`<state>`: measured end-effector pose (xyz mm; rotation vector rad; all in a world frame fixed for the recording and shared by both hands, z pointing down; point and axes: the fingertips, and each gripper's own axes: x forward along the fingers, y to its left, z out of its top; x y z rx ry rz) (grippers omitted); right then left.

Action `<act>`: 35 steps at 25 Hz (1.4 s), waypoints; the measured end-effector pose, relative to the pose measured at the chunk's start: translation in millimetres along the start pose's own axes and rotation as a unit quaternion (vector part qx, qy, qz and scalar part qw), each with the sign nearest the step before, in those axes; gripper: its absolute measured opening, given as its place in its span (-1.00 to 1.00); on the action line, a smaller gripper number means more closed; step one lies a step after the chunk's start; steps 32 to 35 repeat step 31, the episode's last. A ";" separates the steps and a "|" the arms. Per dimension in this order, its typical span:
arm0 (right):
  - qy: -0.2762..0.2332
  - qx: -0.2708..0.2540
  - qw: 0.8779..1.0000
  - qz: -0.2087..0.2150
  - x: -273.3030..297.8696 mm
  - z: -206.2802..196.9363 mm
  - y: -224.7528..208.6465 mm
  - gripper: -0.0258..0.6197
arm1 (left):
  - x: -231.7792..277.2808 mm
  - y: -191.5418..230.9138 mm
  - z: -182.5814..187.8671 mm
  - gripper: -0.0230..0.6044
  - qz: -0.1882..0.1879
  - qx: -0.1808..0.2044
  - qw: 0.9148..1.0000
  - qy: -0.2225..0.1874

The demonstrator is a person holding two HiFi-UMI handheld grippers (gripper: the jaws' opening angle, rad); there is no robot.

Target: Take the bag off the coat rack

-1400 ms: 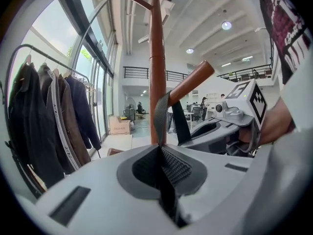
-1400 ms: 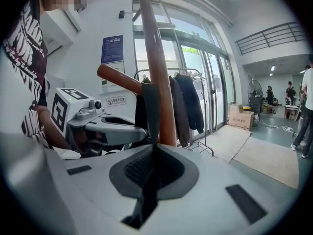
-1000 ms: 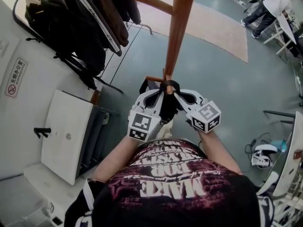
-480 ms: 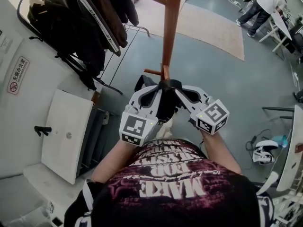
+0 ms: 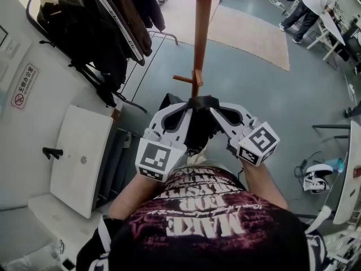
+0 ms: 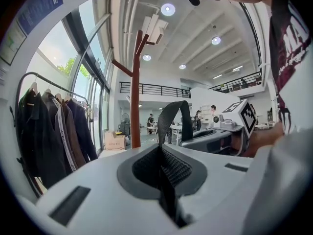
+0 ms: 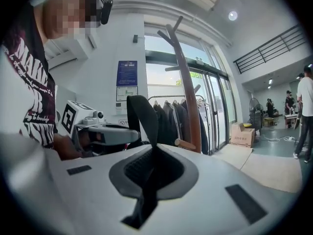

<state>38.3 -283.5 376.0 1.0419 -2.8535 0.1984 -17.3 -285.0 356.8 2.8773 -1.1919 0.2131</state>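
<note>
A black bag (image 5: 197, 130) hangs between my two grippers, close to my chest. The left gripper (image 5: 189, 107) and the right gripper (image 5: 213, 109) are each shut on its black strap (image 5: 201, 101), fingertips nearly meeting. The wooden coat rack (image 5: 201, 33) stands just beyond them, and its low peg (image 5: 185, 79) sits a little past the strap's top. In the left gripper view the strap (image 6: 174, 115) arches out of the shut left gripper (image 6: 160, 153) toward the other gripper, with the rack pole (image 6: 135, 92) behind. In the right gripper view the strap (image 7: 144, 116) rises from the right gripper (image 7: 154, 153), beside the pole (image 7: 188, 102).
A clothes rail with dark jackets (image 5: 107, 27) stands at the left. Below it is a white cabinet (image 5: 79, 157) by the wall. A beige rug (image 5: 248, 33) lies beyond the rack. People (image 5: 313, 1) stand at the far right, and a white headset (image 5: 315, 182) lies on the floor.
Both grippers have drawn back toward my chest with the strap. The strap's top, which sat at the low peg, is now a little short of it.
</note>
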 end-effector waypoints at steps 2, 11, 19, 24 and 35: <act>-0.004 -0.002 1.000 0.001 -5.9 6.2 8.0 -0.89 | -8.1 -5.2 6.8 -0.90 -0.002 0.000 1.000 -0.005; -0.020 -0.024 0.999 0.006 -22.8 29.7 36.5 -0.89 | -35.2 -18.0 30.9 -0.90 -0.008 0.005 1.000 -0.023; -0.014 -0.028 0.999 0.011 -27.3 31.8 45.1 -0.89 | -42.7 -22.7 33.6 -0.90 -0.006 0.005 1.000 -0.023; -0.008 -0.027 0.999 0.017 -24.8 31.8 44.4 -0.89 | -41.7 -21.2 34.7 -0.90 -0.004 0.010 1.000 -0.025; -0.001 -0.021 1.000 0.021 -13.7 28.4 35.9 -0.89 | -33.6 -10.2 27.7 -0.90 0.000 -0.001 1.000 -0.016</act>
